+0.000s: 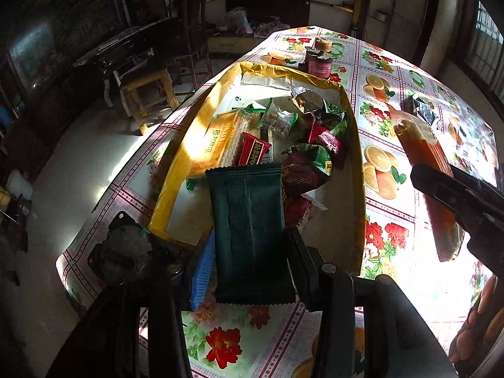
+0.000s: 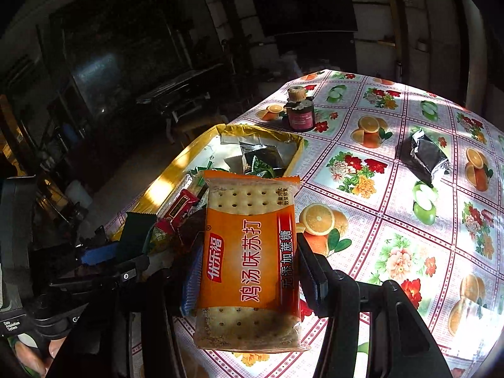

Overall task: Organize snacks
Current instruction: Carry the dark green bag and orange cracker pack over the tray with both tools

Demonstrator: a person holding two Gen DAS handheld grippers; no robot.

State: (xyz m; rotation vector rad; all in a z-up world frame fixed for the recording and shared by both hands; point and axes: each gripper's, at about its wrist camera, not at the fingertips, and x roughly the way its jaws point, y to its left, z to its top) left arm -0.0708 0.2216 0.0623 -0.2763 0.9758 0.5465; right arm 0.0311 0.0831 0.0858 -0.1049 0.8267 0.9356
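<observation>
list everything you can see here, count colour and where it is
green packet: one, dark green, held in the left gripper over the near end of the box
cracker packet: one, orange, held in the right gripper above the table
box: one, yellow, open, on the table's left side
snacks in box: many, red, green and dark wrappers, piled inside the box
jar: one, dark with pink label and pale lid, on the table beyond the box
silver packet: one, black and silver, alone on the table, right of the box
table: one, fruit and flower patterned cloth
stool: one, wooden, on the floor left of the table
left gripper: black, shut on the green packet
right gripper: black, shut on the cracker packet
</observation>
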